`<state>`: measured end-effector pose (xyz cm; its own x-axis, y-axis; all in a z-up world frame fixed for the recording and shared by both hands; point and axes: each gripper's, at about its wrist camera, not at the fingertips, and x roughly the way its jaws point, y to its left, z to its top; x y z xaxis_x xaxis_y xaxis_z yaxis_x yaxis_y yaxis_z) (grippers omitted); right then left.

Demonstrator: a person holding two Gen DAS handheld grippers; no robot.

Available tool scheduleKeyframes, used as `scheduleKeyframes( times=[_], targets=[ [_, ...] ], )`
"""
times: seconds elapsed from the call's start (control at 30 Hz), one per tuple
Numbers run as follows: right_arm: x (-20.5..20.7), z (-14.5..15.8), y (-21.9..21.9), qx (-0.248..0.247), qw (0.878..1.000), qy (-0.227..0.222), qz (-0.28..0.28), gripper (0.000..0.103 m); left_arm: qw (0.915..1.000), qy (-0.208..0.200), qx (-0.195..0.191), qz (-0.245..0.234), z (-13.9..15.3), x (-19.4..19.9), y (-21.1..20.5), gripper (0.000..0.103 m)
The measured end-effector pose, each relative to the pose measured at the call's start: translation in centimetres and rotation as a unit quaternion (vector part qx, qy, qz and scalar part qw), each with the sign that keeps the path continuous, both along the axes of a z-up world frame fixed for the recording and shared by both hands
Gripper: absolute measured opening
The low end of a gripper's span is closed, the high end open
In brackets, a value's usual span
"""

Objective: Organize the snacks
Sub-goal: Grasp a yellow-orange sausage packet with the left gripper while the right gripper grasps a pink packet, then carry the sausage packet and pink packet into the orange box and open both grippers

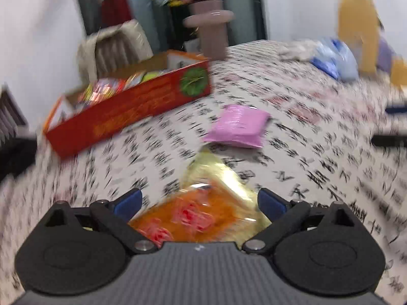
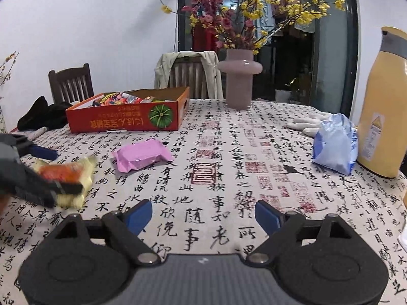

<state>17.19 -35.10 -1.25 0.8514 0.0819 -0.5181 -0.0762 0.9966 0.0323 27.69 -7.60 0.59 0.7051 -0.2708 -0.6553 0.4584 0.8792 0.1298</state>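
An orange and gold snack packet (image 1: 201,213) fills the span between the blue pads of my left gripper (image 1: 199,200), which is shut on it just above the tablecloth. In the right wrist view that packet (image 2: 66,171) and the left gripper (image 2: 54,170) are blurred at the far left. A pink packet (image 1: 237,127) (image 2: 142,156) lies flat on the cloth beyond. The red cardboard box (image 1: 132,111) (image 2: 122,122) holds several snacks at the back left. My right gripper (image 2: 203,214) stands open over bare cloth, nothing between its fingers.
A mauve vase (image 2: 239,81) with flowers stands at the table's far side. A blue plastic bag (image 2: 333,147), white gloves (image 2: 307,124) and a tall yellow bottle (image 2: 384,106) sit on the right. Black cloth (image 2: 40,114) lies at the far left; chairs stand behind.
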Motion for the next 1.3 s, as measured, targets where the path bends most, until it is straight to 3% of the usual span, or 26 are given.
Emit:
scheduleKeyframes(
  times=[0.03,0.1,0.23,0.3,0.4,0.47,0.57,0.7,0.8,0.83,0.87,0.9,0.93,1.0,1.07,1.3],
  targets=[
    [0.3,0.0,0.2,-0.001,1.000,0.001,0.003,0.088,0.9992,0.020,-0.030,-0.018,0.4,0.1,1.3,0.103],
    [1.0,0.0,0.6,0.002,1.000,0.004,0.011,0.088,0.9961,0.031,-0.046,-0.068,0.8,-0.3,2.5,0.103],
    [3.3,-0.1,1.5,0.030,0.999,0.023,0.037,0.088,0.9876,0.001,0.026,-0.155,0.2,-0.7,2.9,0.103],
    [4.5,-0.1,2.2,0.050,0.997,0.033,0.048,0.088,0.9864,0.016,0.044,-0.158,-0.4,0.2,3.4,0.103],
    [6.3,-0.1,3.4,0.071,0.994,0.046,0.072,0.088,0.9887,0.001,0.055,-0.140,-0.9,1.1,4.5,0.103],
    [8.0,-0.2,4.3,0.086,0.989,0.065,0.097,0.088,0.9937,-0.006,0.066,-0.090,-1.5,2.4,4.9,0.102],
    [11.1,-0.4,5.7,0.102,0.984,0.086,0.119,0.088,0.9990,0.014,0.038,-0.018,-1.3,4.2,6.8,0.097],
    [16.0,-0.2,7.6,0.111,0.982,0.100,0.117,0.088,0.9987,0.047,-0.018,0.005,-1.2,5.7,8.9,0.089],
    [19.2,-0.3,10.2,0.070,0.985,0.106,0.115,0.088,0.9961,0.061,-0.058,0.025,-1.2,6.4,9.5,0.086],
    [20.1,-0.3,11.1,0.058,0.985,0.107,0.122,0.088,0.9959,0.058,-0.062,0.032,-1.3,6.5,9.4,0.081],
    [20.8,-0.4,11.9,0.050,0.984,0.111,0.129,0.087,0.9963,0.049,-0.059,0.038,-1.3,6.3,9.3,0.062],
    [21.5,-0.7,12.7,0.036,0.983,0.113,0.137,0.082,0.9969,0.038,-0.055,0.041,-1.2,6.2,9.3,0.052],
    [21.8,-0.8,13.4,0.021,0.983,0.114,0.139,0.079,0.9971,0.033,-0.056,0.040,-1.1,6.1,9.2,0.043],
    [22.0,-1.3,14.5,-0.018,0.984,0.109,0.140,0.068,0.9963,0.032,-0.065,0.046,-0.9,6.0,9.3,0.037],
    [21.3,-1.2,14.7,-0.020,0.982,0.098,0.158,0.061,0.9951,0.034,-0.075,0.056,-0.7,5.6,9.5,0.036],
    [16.2,-0.9,14.6,-0.032,0.979,0.093,0.176,0.061,0.9889,0.022,-0.119,0.087,0.2,1.5,9.7,0.035]
  ],
)
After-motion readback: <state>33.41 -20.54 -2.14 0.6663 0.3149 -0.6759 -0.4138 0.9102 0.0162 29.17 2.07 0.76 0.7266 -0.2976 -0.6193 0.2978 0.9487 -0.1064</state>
